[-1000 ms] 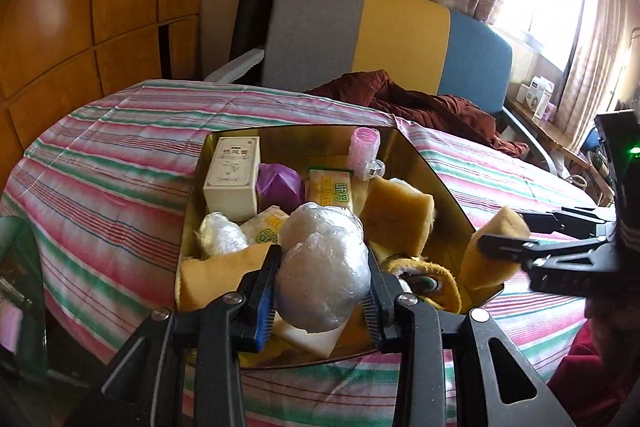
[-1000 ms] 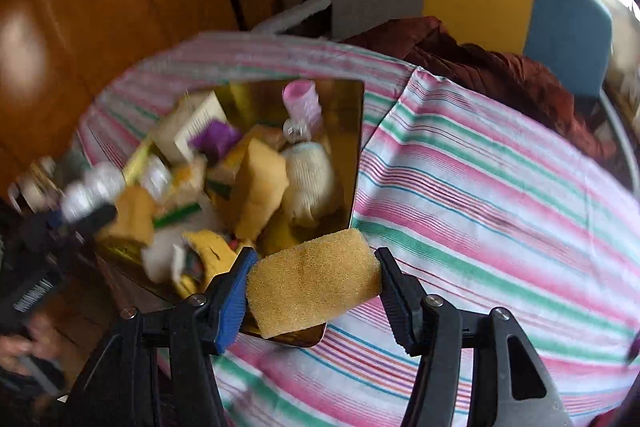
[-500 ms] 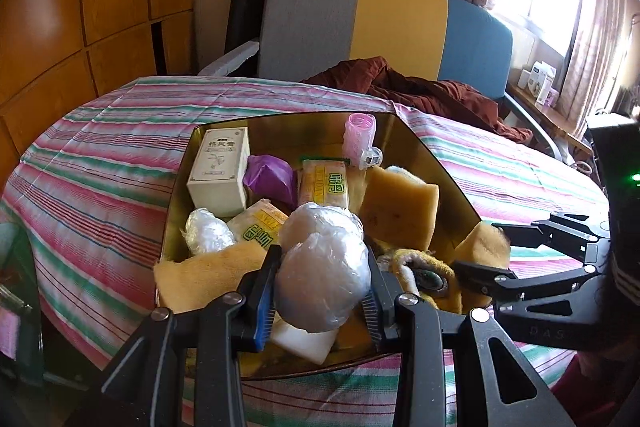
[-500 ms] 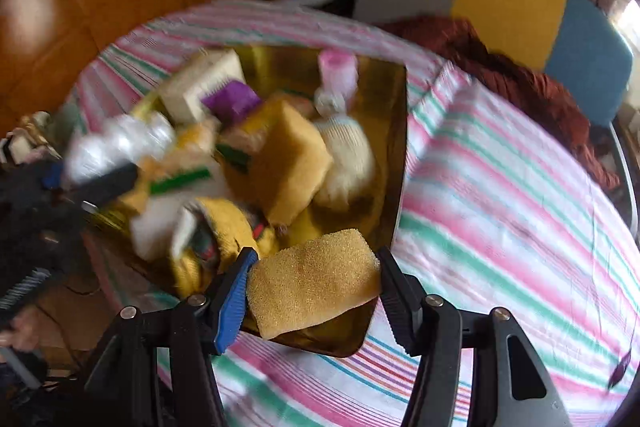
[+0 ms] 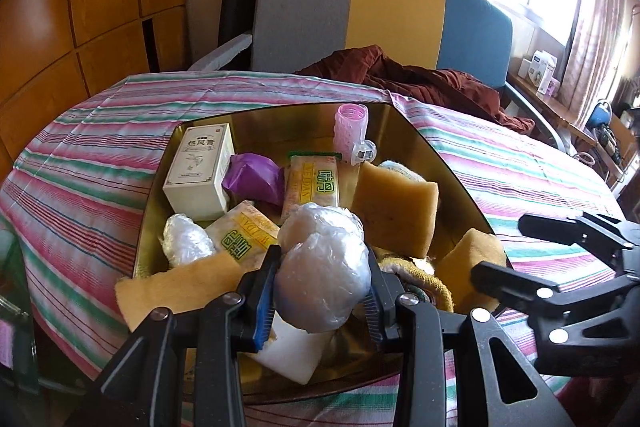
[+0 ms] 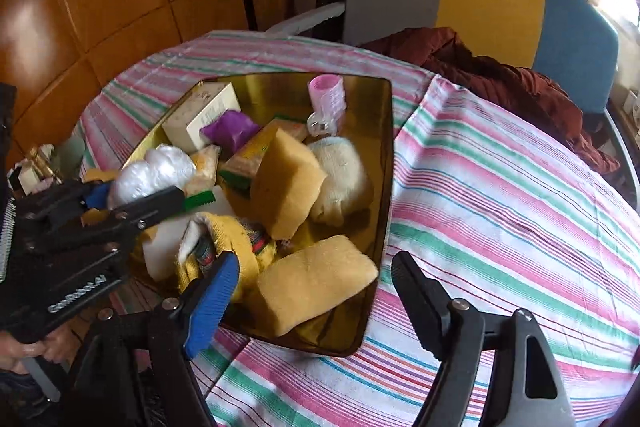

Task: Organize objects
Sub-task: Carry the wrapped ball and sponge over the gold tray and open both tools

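Observation:
A gold tray [image 5: 456,183] [image 6: 384,163] on the striped tablecloth holds several items: a white box [image 5: 200,171], a purple packet [image 5: 252,179], a pink roller [image 5: 351,131], sponges and wrapped bundles. My left gripper [image 5: 318,291] is shut on a clear plastic-wrapped ball [image 5: 320,275] over the tray's near end. My right gripper [image 6: 316,283] hangs over the tray's near corner with its jaws opening. The yellow sponge [image 6: 316,283] lies between them in the tray, untouched by either pad. The left gripper [image 6: 132,195] also appears in the right wrist view, with the ball [image 6: 150,171].
A grey, yellow and blue chair back [image 5: 360,15] with a dark red cloth [image 5: 420,79] stands behind the table. Wood panelling [image 5: 80,7] is on the left. A person's hand [image 6: 20,351] grips the left tool. The striped cloth [image 6: 500,187] spreads right of the tray.
The right gripper's jaws have spread and let go of the yellow sponge, which now lies in the tray corner. The left gripper with the wrapped ball has moved a little further over the tray.

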Demonstrator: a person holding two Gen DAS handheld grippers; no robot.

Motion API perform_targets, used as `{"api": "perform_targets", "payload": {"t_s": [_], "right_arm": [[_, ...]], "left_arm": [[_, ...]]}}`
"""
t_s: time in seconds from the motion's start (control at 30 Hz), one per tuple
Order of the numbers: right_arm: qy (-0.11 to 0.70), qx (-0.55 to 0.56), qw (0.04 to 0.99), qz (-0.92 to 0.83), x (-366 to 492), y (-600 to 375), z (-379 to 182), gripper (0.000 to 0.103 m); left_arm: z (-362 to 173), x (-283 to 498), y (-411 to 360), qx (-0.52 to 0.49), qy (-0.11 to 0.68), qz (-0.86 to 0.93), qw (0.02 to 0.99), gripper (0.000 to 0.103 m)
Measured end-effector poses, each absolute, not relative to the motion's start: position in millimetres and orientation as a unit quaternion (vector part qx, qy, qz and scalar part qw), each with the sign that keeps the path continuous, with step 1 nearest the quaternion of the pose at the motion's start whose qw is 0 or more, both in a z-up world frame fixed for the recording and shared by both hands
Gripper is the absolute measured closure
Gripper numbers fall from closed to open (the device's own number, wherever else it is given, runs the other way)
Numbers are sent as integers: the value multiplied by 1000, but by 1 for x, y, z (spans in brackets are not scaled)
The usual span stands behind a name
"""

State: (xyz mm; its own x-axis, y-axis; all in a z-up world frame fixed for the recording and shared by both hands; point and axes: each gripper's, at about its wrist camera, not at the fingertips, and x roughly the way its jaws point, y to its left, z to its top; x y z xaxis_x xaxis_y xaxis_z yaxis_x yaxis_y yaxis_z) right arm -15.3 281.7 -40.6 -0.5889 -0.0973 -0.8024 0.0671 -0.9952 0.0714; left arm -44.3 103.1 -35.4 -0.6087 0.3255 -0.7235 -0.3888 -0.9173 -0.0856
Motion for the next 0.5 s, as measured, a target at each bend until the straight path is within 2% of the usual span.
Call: {"api": "perform_targets", "payload": {"t_s": [0.33, 0.4, 0.47, 0.5], "right_arm": [[-43, 443, 32, -895, -8, 294, -37, 23], [-47, 442, 31, -895, -7, 295, -38, 23], [-48, 439, 29, -897, -6, 295, -37, 23], [-49, 439, 29, -897, -5, 295, -37, 23]], "left_arm": [[-39, -49, 111, -401, 40, 893, 201, 61], [-38, -49, 111, -400, 39, 894, 199, 55], [-36, -48, 109, -399, 35, 895, 197, 44], [-35, -47, 109, -396, 34, 896, 196, 42]]}}
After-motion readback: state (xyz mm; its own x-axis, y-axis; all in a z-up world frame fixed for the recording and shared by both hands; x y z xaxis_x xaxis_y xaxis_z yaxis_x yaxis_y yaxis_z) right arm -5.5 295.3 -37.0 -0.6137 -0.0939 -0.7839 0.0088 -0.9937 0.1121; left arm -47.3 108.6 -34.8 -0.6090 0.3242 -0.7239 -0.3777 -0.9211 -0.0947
